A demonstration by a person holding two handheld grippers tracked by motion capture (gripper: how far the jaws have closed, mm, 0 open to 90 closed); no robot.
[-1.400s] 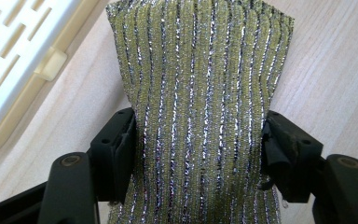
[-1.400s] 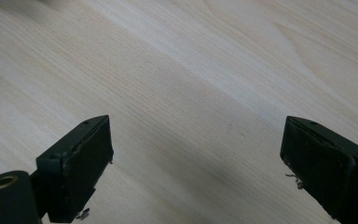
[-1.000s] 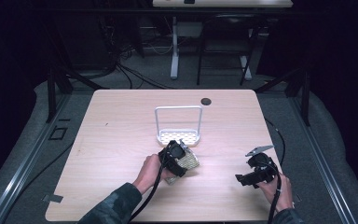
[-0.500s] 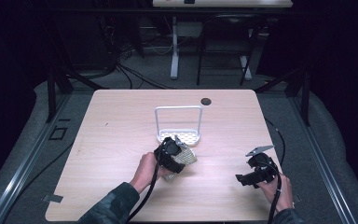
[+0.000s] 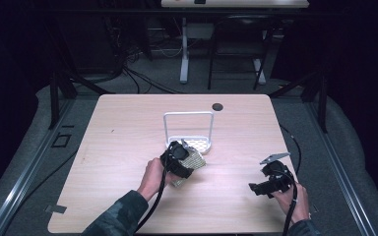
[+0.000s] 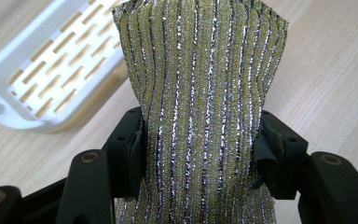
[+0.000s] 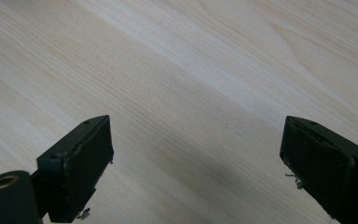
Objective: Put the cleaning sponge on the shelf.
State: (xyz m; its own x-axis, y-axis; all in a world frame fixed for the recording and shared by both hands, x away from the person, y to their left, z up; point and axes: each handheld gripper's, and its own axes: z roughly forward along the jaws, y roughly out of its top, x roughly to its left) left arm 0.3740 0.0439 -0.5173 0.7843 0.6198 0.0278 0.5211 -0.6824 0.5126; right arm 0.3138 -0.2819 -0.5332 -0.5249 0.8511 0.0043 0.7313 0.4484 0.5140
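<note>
While the left tongs (image 6: 200,154) pinch the glittery olive-and-silver scouring sponge (image 6: 200,93) across its middle, the sponge stands up between the jaws at the centre of the left gripper view, its upper edge reaching over the near rim of the white slotted caddy (image 6: 51,70) in the upper left of that frame. In the high view the sponge (image 5: 191,164) sits just below the caddy (image 5: 188,142) at mid-frame. The sponge bows inward where the pads squeeze it, so it looks soft; I judge it could twist or slide out if the grip loosens early, dropping on the table (image 5: 128,128) beside the caddy instead of in it. A low pass could also nudge the light caddy or catch its tall wire handle. The right tongs (image 7: 196,158) are spread wide and hold nothing, hovering over bare wood at the lower right of the high view (image 5: 270,183), too far off to steady the caddy.
</note>
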